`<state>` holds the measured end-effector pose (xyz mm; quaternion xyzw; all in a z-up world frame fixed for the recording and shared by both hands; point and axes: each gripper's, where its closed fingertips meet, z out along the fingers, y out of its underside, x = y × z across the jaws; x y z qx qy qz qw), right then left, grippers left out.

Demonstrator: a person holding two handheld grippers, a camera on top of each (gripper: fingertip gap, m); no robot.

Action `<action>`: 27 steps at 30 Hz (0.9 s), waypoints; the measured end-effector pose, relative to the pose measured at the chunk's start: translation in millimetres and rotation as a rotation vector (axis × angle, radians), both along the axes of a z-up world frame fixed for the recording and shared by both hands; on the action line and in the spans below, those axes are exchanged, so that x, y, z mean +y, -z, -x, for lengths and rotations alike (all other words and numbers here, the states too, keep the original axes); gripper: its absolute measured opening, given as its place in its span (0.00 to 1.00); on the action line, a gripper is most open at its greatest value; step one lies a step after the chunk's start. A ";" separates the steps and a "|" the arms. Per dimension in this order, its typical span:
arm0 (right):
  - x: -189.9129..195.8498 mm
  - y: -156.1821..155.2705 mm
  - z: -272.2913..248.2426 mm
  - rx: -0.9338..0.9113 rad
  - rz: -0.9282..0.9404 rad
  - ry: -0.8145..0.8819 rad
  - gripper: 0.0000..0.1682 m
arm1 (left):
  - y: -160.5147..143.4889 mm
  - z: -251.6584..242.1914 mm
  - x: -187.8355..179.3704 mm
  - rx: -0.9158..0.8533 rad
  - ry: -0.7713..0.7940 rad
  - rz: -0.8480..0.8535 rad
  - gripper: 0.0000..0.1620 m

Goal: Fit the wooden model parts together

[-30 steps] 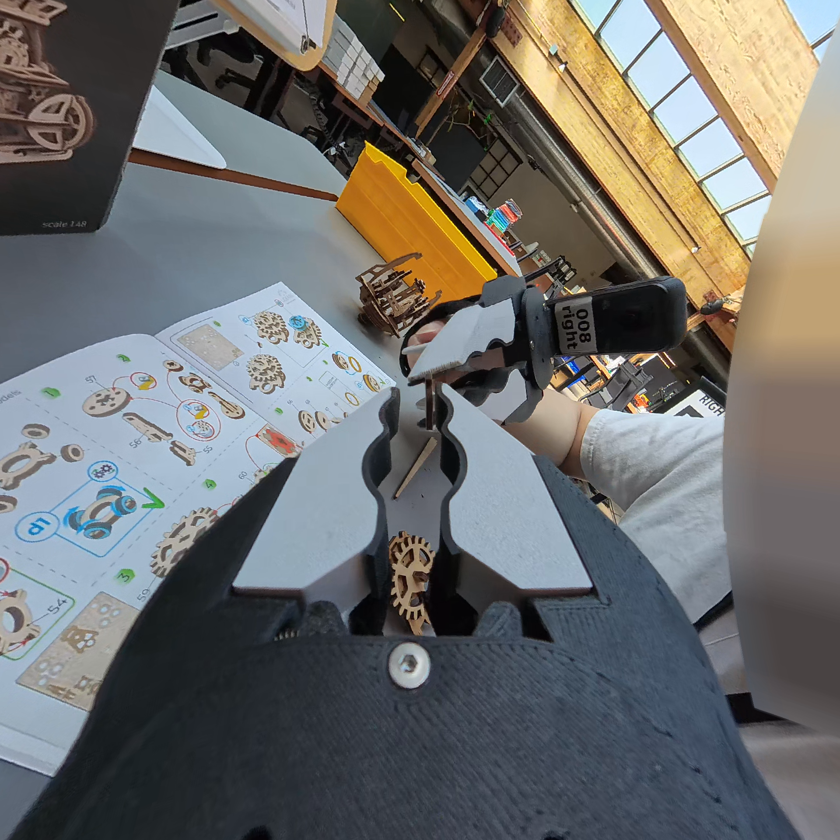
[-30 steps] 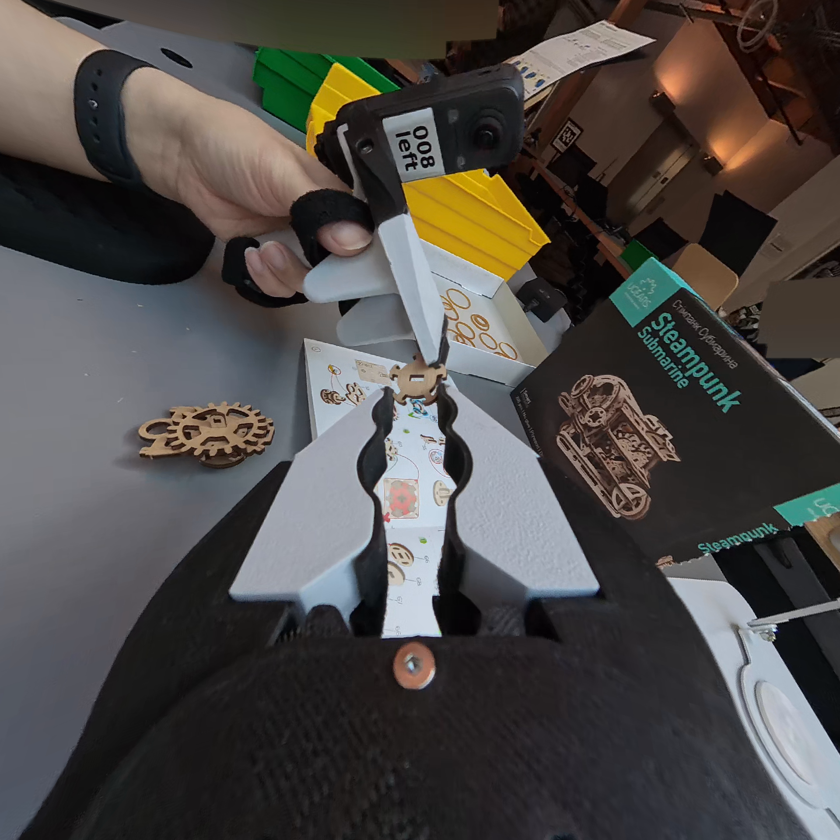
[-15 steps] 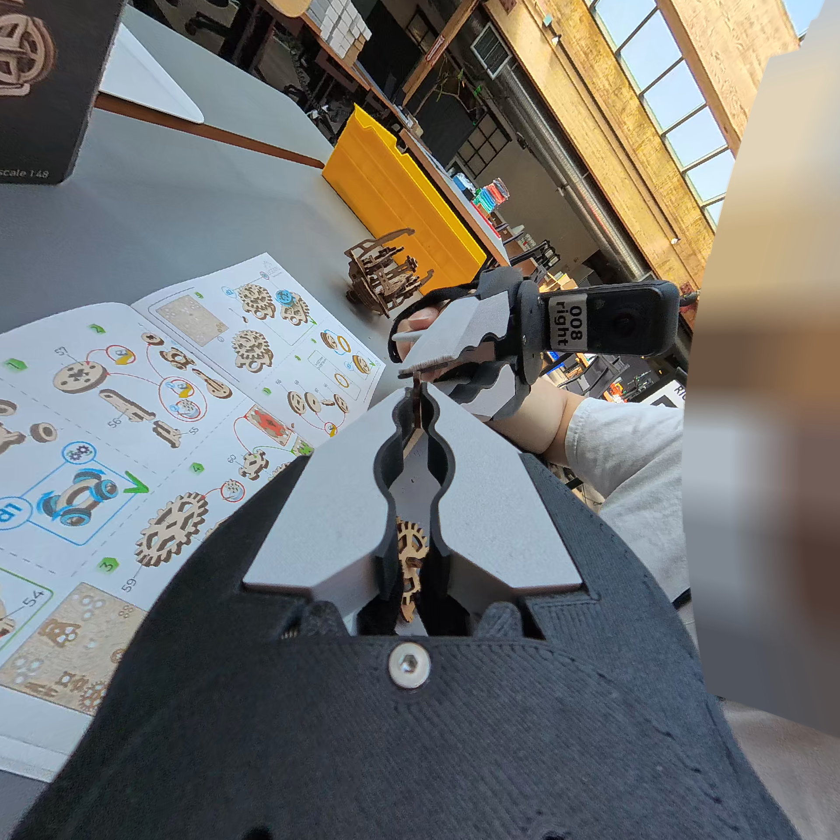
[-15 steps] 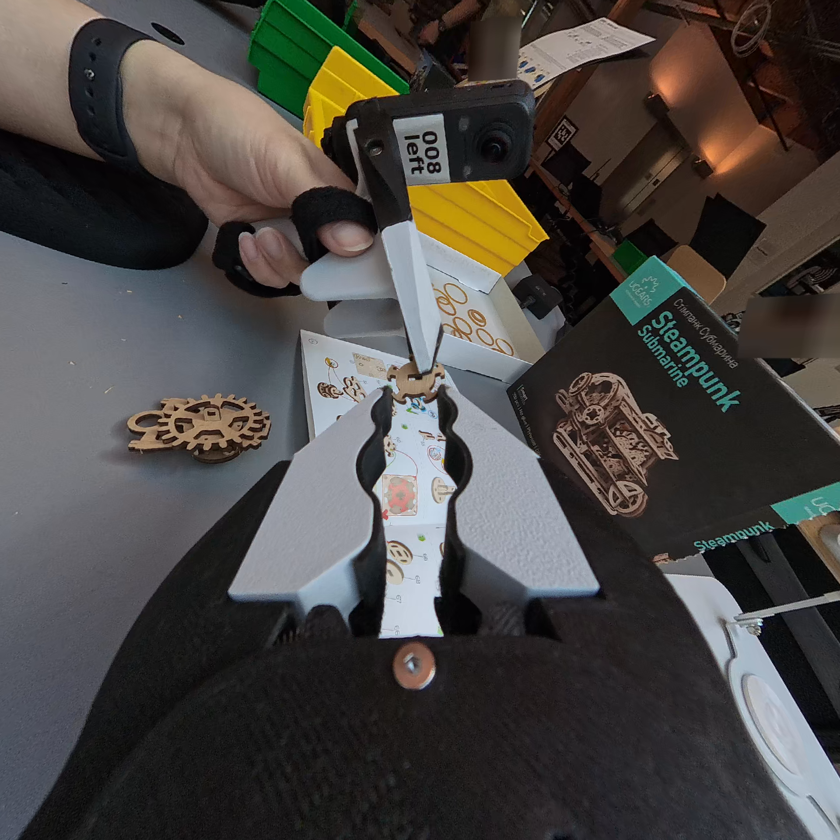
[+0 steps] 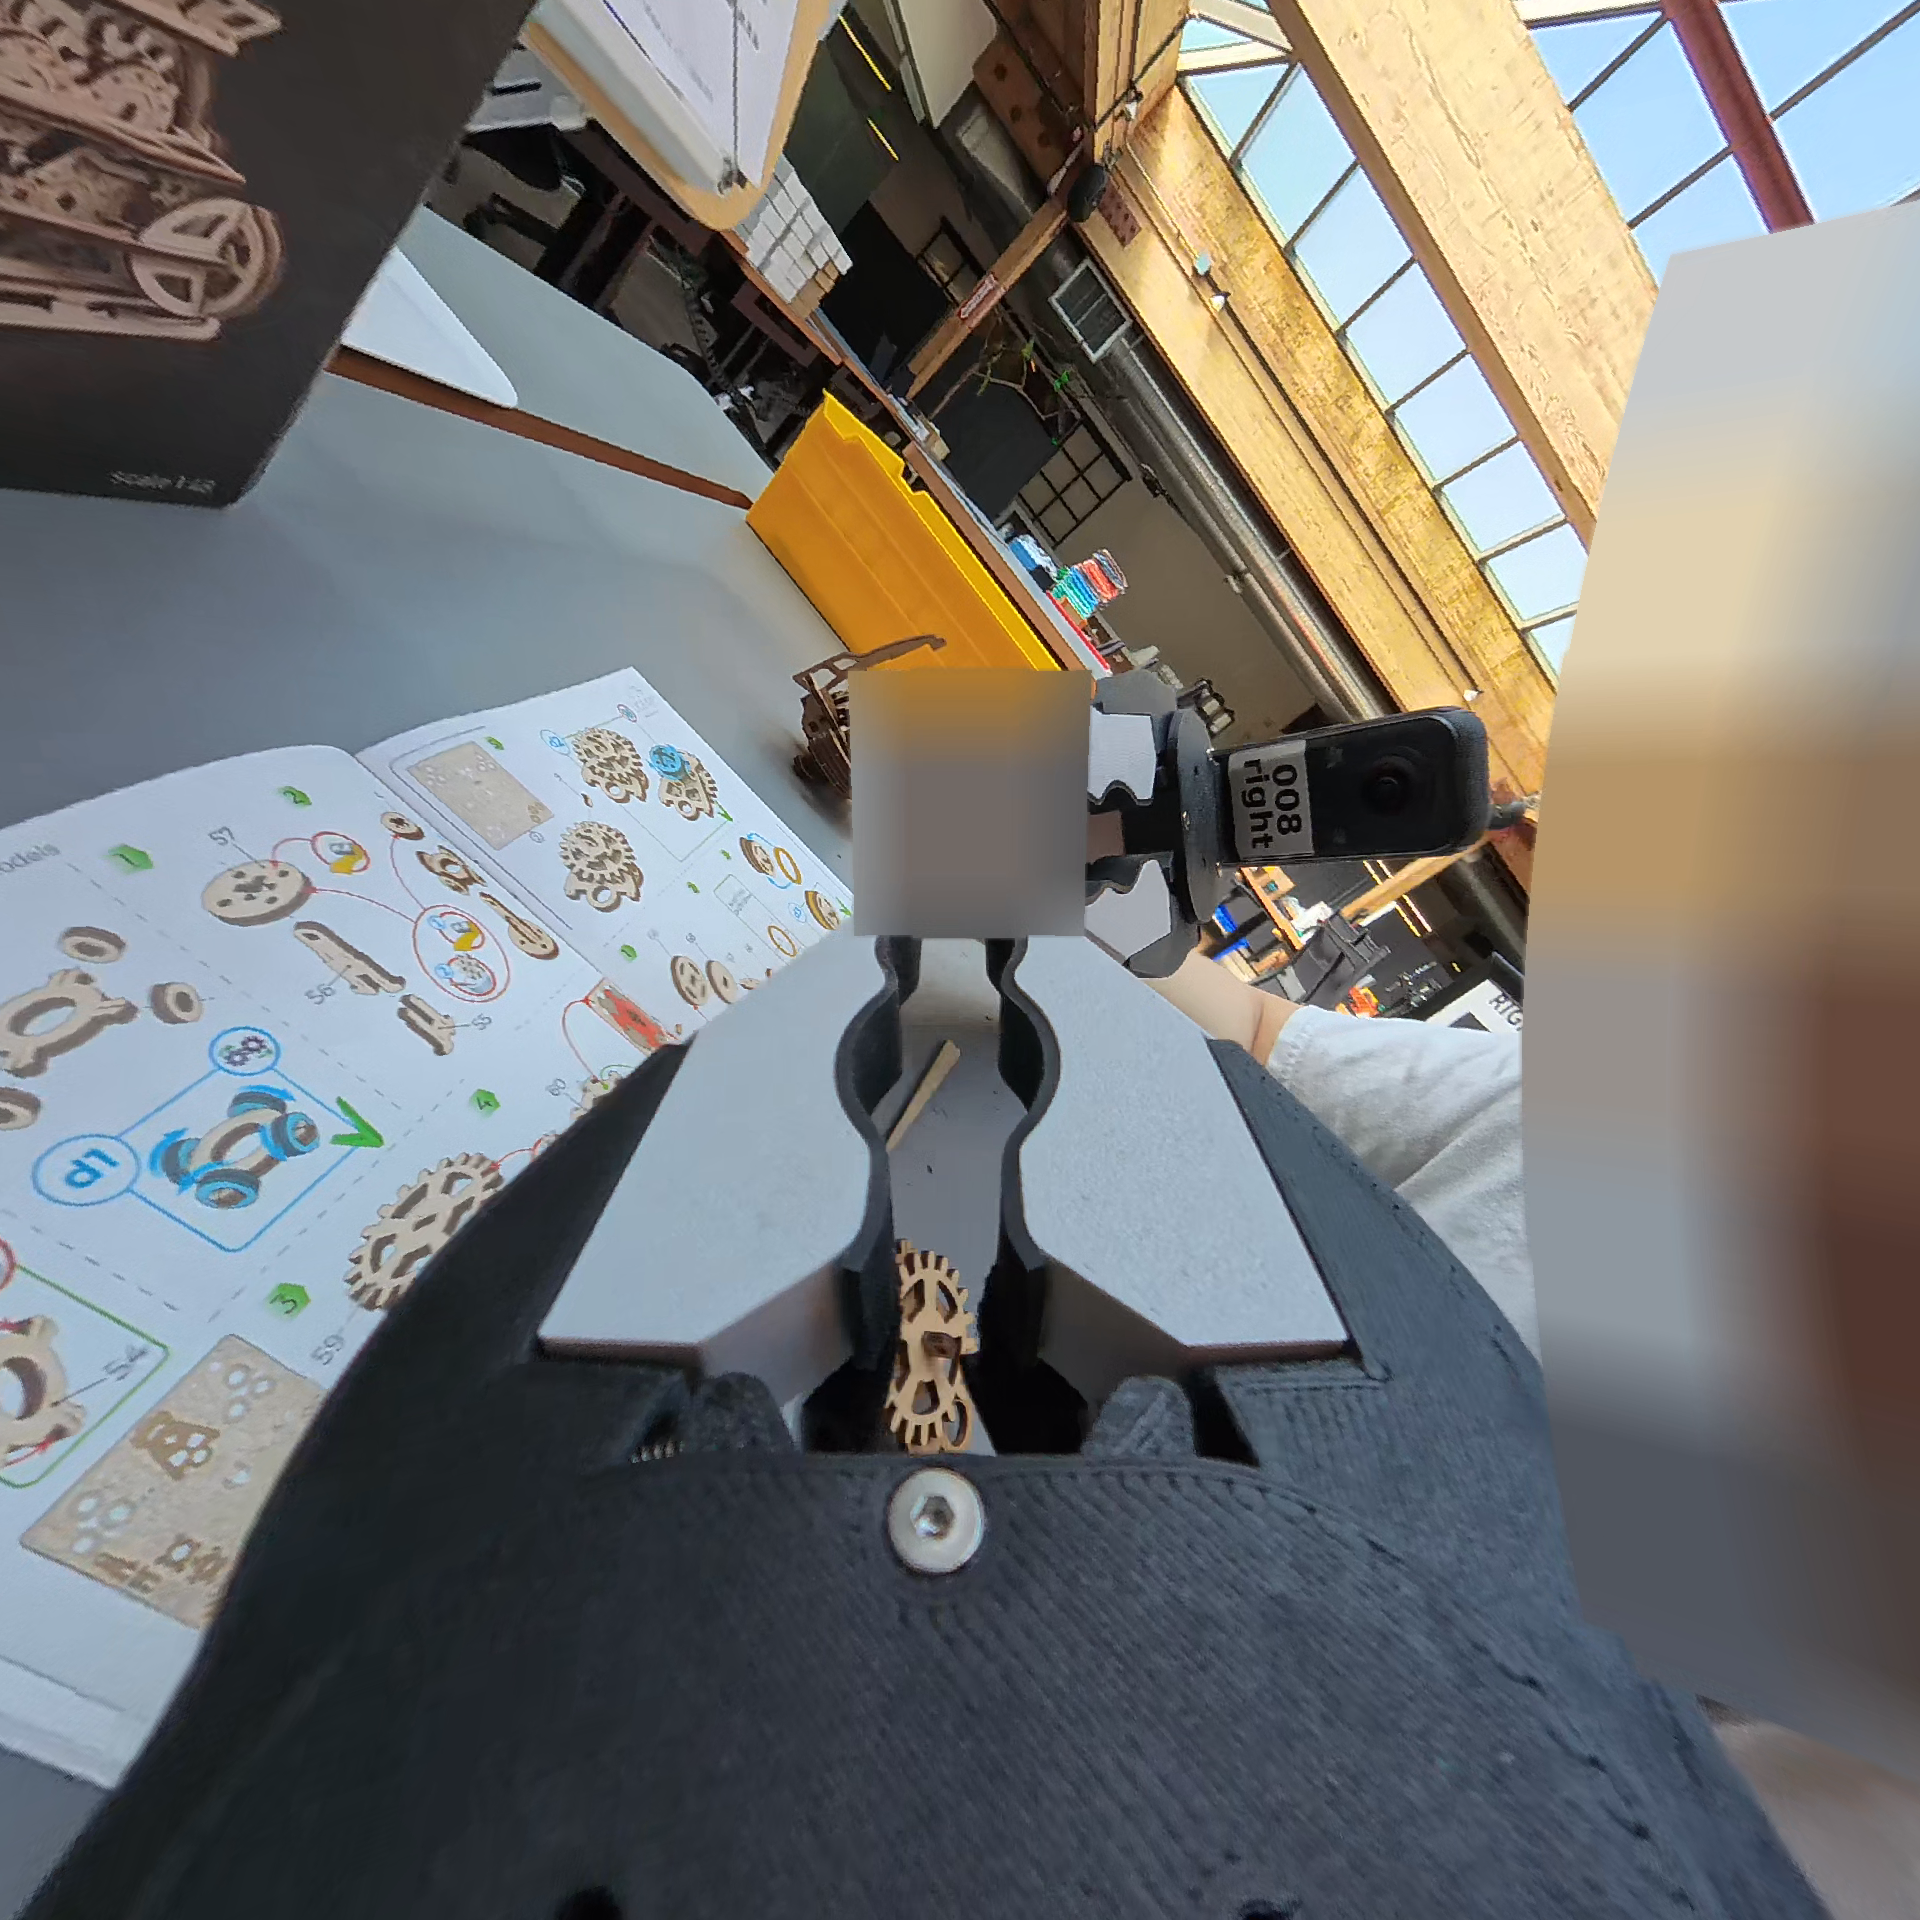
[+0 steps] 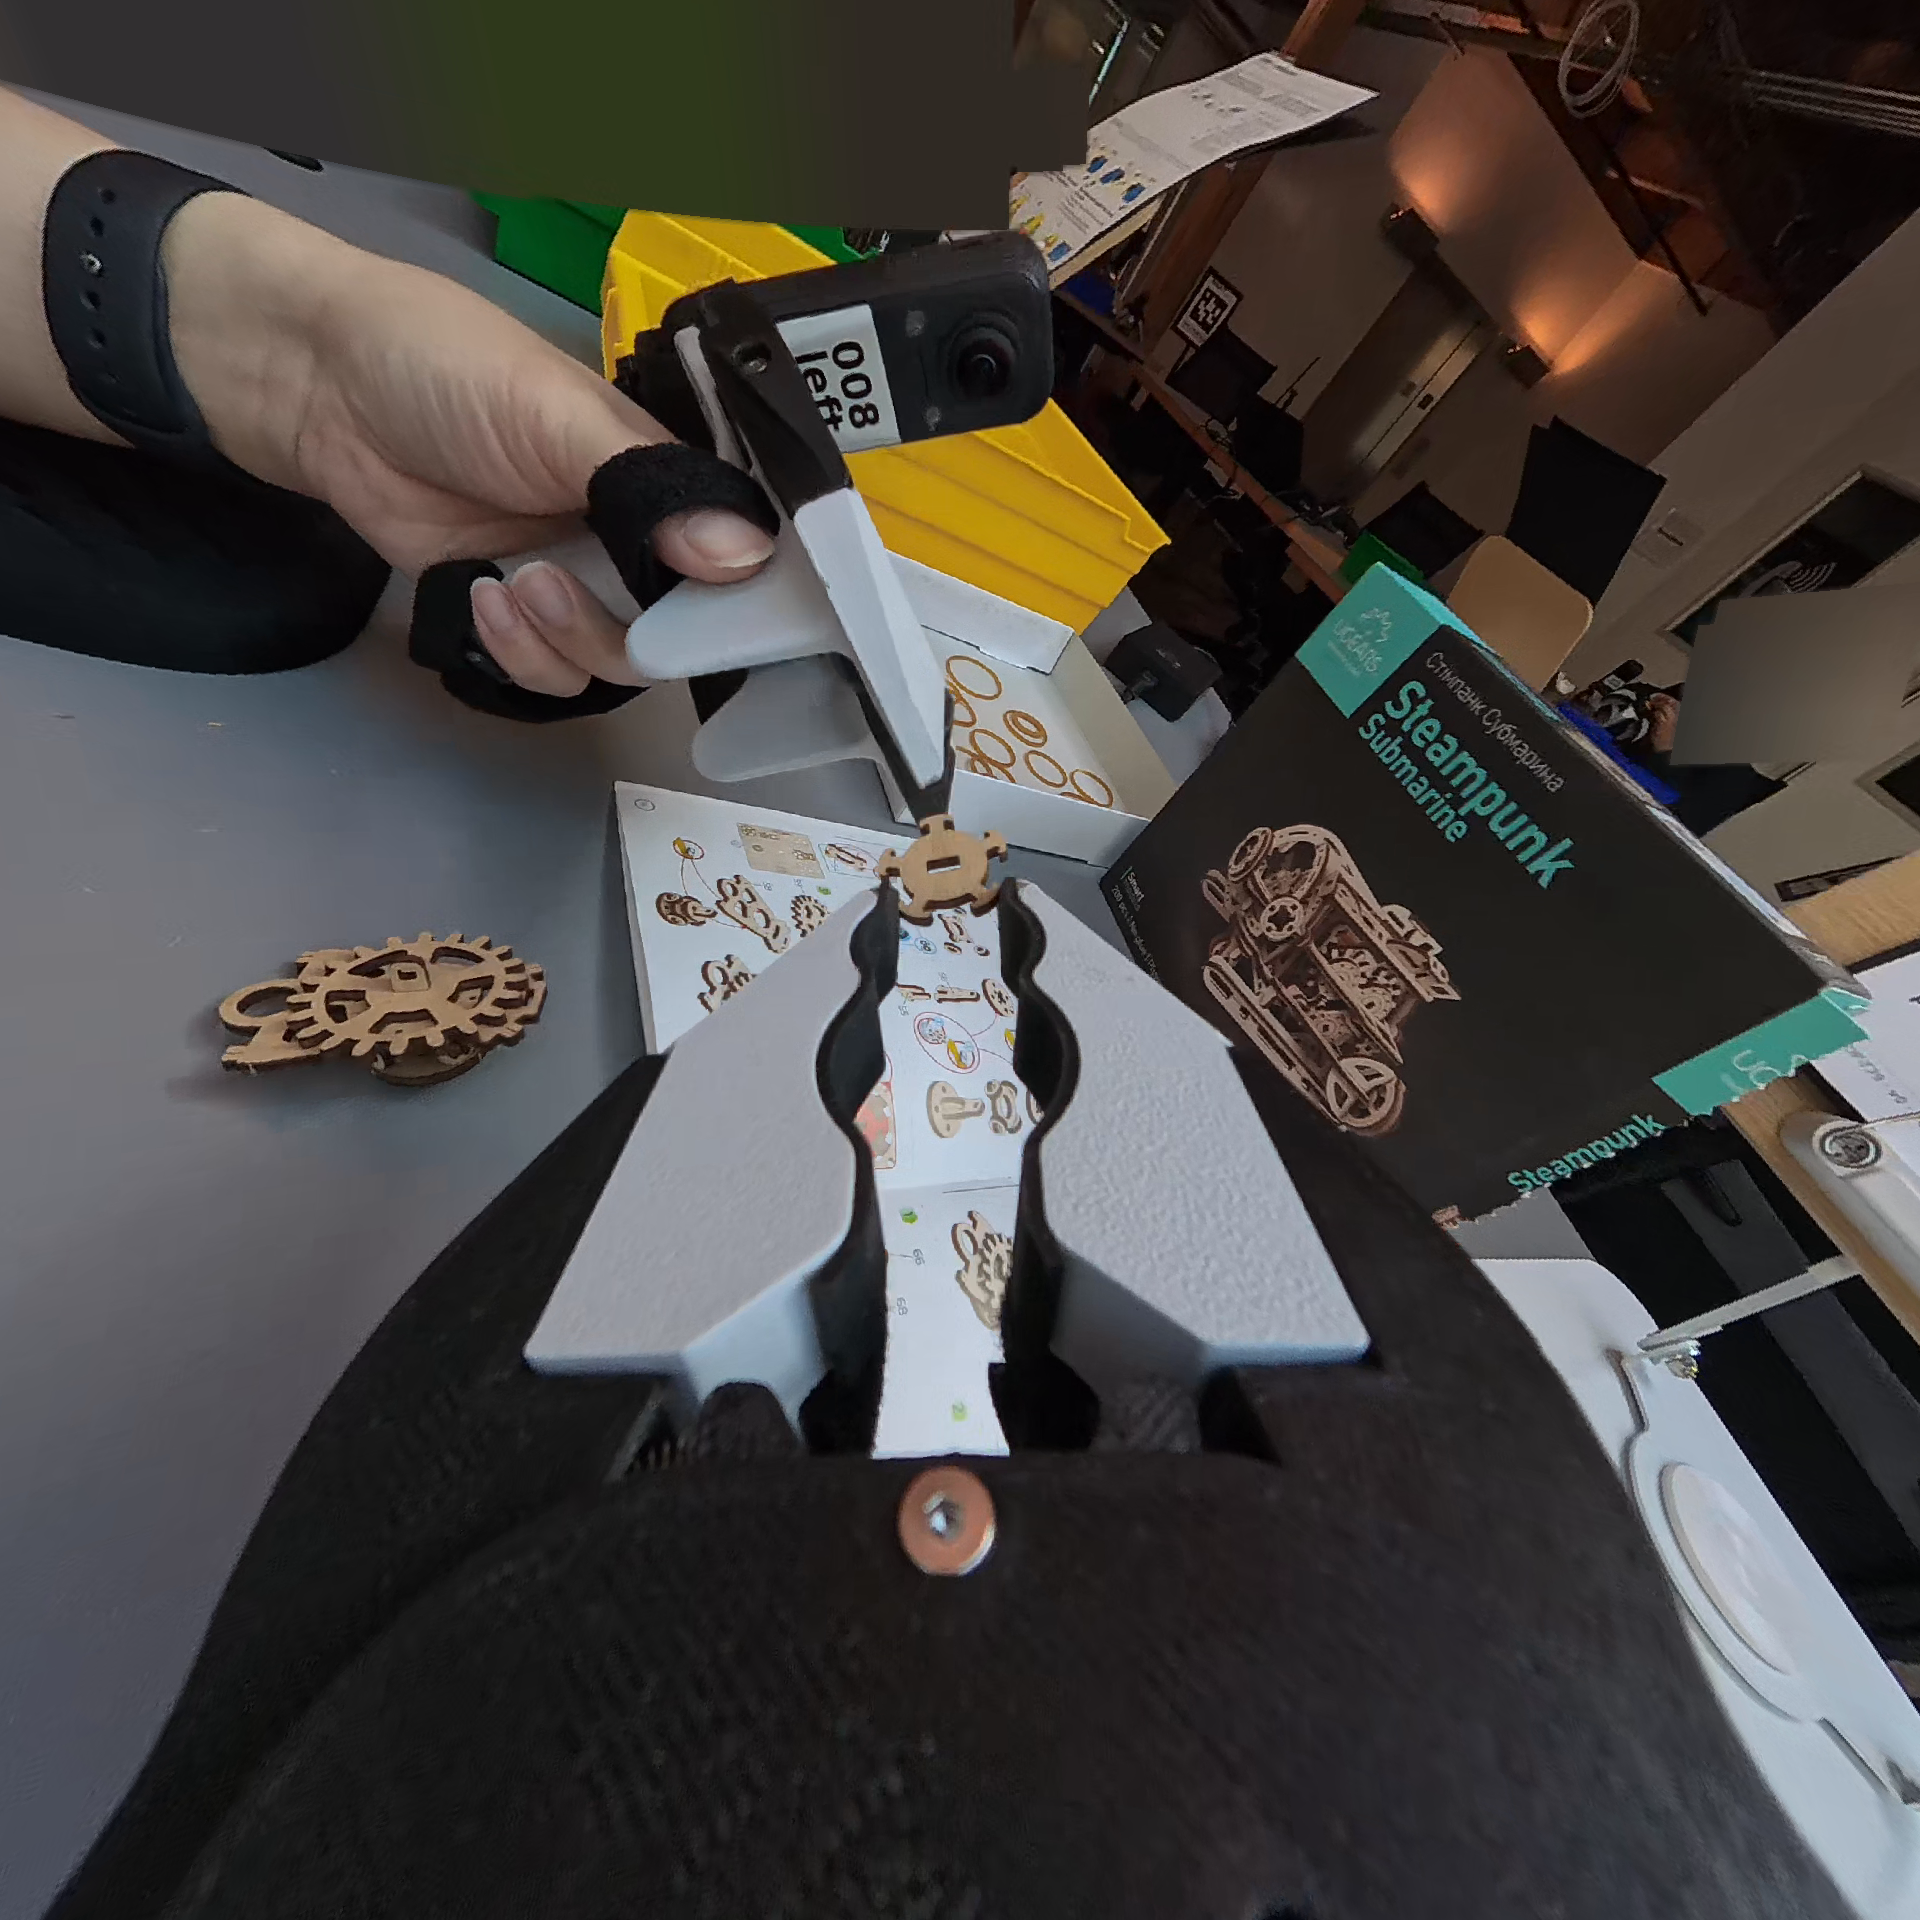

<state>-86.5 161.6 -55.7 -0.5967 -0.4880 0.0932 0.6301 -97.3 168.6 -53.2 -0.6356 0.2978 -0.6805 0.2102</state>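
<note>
A small notched wooden disc (image 6: 940,871) sits face-on between the tips of my right gripper (image 6: 940,899), which is shut across it. My left gripper (image 6: 935,805) comes down from above, and its tips pinch the disc's top edge. In the left wrist view a blur patch hides the tips of my left gripper (image 5: 951,945) and the disc. The right gripper's body (image 5: 1195,831) shows just beyond that patch. A wooden gear assembly (image 6: 384,1003) lies on the grey table (image 6: 208,831) to the left, and it also shows through the left finger gap (image 5: 930,1340). A thin wooden stick (image 5: 925,1091) lies on the table.
An open instruction booklet (image 5: 312,987) lies under the grippers. A dark model box (image 6: 1455,935) stands on the right. A white tray of ring parts (image 6: 1081,665) and yellow bins (image 6: 987,499) are behind. A part-built wooden model (image 5: 821,717) stands farther off.
The left gripper has tilted and swung a little while its tips stay on the disc. The right gripper still holds the disc. Both views have shifted slightly.
</note>
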 end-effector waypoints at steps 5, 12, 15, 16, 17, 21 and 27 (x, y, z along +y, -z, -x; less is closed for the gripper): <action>11.6 25.4 -18.1 -0.053 0.128 -0.008 0.11 | -8.1 13.1 17.6 -0.014 -0.081 -0.041 0.04; 0.7 26.3 -6.9 -0.012 0.208 -0.076 0.11 | -9.4 16.7 22.1 -0.023 -0.096 -0.028 0.02; -33.9 25.9 25.5 -0.005 0.296 -0.227 0.11 | -8.1 15.8 20.4 -0.016 -0.084 -0.031 0.01; -43.1 29.1 32.6 -0.031 0.309 -0.250 0.11 | -7.0 15.4 19.8 -0.010 -0.079 -0.032 0.01; -50.0 34.2 37.0 -0.067 0.319 -0.263 0.11 | -5.9 15.2 19.7 -0.005 -0.077 -0.034 0.01; -66.5 55.7 46.0 -0.182 0.385 -0.300 0.11 | -2.8 14.6 18.9 0.015 -0.068 -0.049 0.01; -73.8 66.3 51.0 -0.265 0.413 -0.293 0.11 | 1.7 15.3 20.1 0.046 -0.071 -0.071 0.00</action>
